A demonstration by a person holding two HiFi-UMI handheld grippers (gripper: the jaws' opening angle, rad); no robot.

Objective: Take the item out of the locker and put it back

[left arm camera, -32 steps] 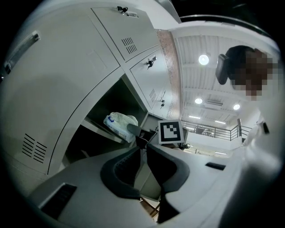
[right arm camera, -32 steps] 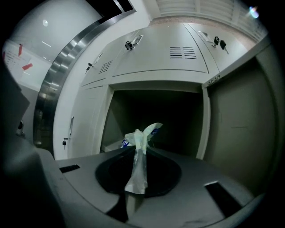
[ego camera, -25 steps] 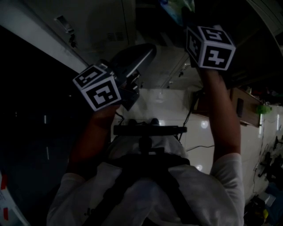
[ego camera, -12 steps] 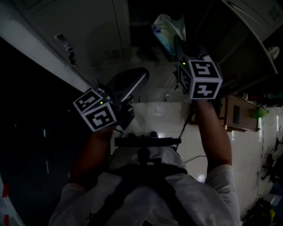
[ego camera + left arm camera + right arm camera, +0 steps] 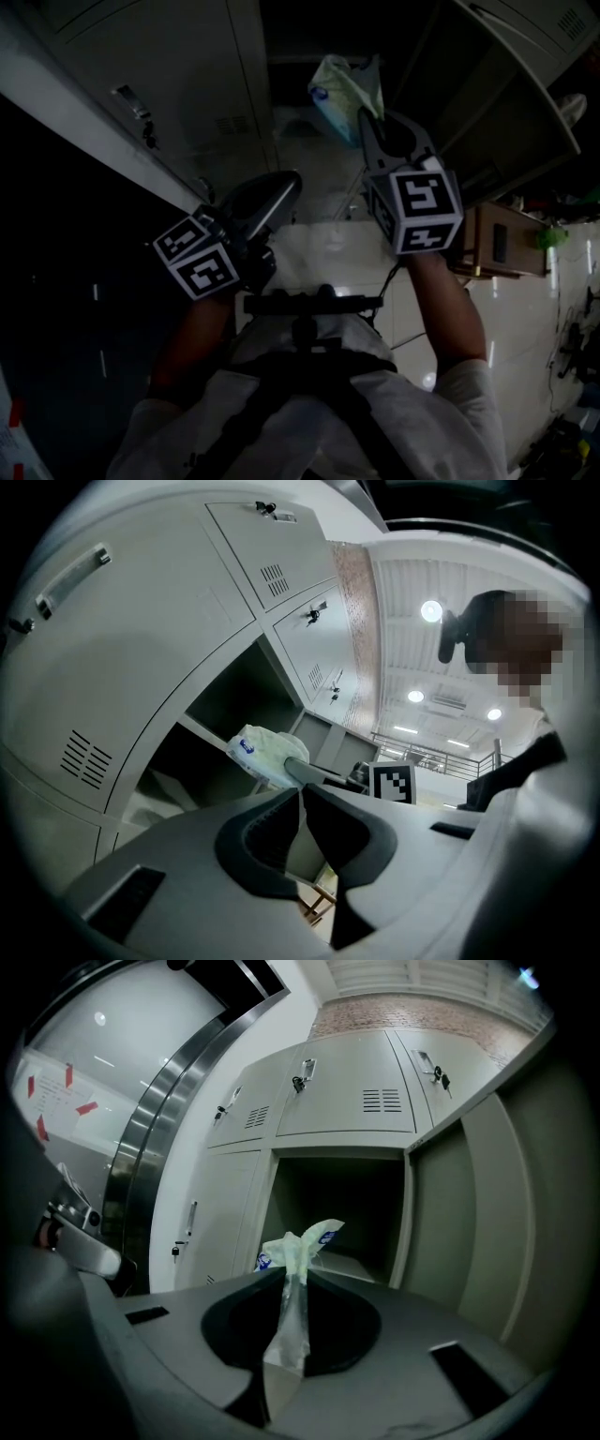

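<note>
The pale green, crinkled plastic packet with a blue label (image 5: 298, 1241) is pinched by its gathered neck in my right tongs (image 5: 289, 1283). The jaws are clamped tight on the thin film, and the bulk of the packet stands out beyond the tips. It hangs in the air at the mouth of the open compartment of the grey metal locker (image 5: 337, 1154), resting on nothing. I cannot tell whether it has crossed the front edge. The swung-open grey door (image 5: 469, 1232) stands just to its right. My left tongs (image 5: 300, 791) are pressed together on nothing, lower and off to the side, near the packet but apart from it.

I take the step in hand to be carrying the packet through that opening. I hold only loose film, so it could slip or swing, and I should keep the squeeze firm and move steadily. The path should run through the middle of the opening, clear of the door's edge and the upper lip. I should let the packet settle on the compartment floor, well back from its front edge, before easing the jaws apart. The left tongs should stay clear.
</note>
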